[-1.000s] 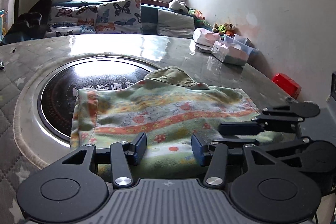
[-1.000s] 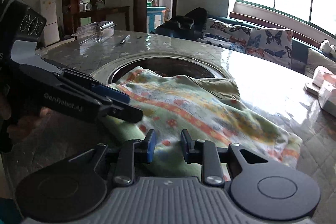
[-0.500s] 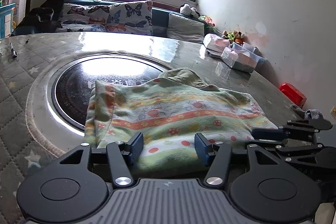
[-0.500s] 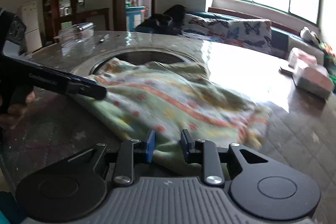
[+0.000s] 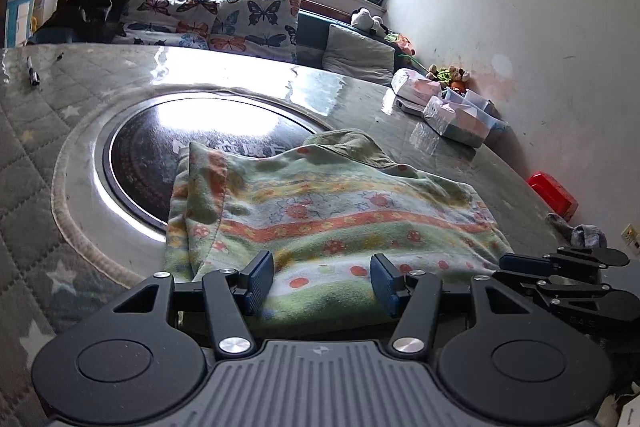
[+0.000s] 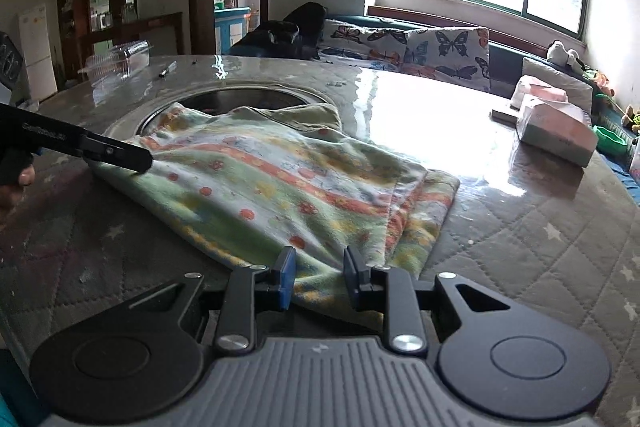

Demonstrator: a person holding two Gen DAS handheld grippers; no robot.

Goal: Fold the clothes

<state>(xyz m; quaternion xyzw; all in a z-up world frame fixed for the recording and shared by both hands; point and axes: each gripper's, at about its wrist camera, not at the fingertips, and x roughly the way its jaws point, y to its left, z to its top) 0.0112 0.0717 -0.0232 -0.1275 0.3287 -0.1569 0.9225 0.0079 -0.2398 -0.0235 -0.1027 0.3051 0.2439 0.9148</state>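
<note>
A green garment with orange flowered stripes (image 5: 320, 219) lies folded on the grey quilted table, partly over the round black insert (image 5: 168, 139). It also shows in the right wrist view (image 6: 272, 179). My left gripper (image 5: 322, 281) is open, its blue pads on either side of the garment's near edge. It shows from the side in the right wrist view (image 6: 148, 161), tips at the garment's left edge. My right gripper (image 6: 318, 277) is open at the garment's near right corner, over its hem. It shows at the lower right of the left wrist view (image 5: 504, 261).
Tissue boxes and clear containers (image 5: 452, 111) stand at the table's far right by the wall. A red box (image 5: 554, 191) lies near the right edge. A pen (image 5: 33, 71) and a clear plastic box (image 6: 120, 59) lie at the far left. A sofa with butterfly cushions (image 6: 420, 51) stands behind.
Both grippers have drawn back toward the near edge of the garment. The left jaws have opened wider. The right jaws have opened a little. The garment lies flatter.
</note>
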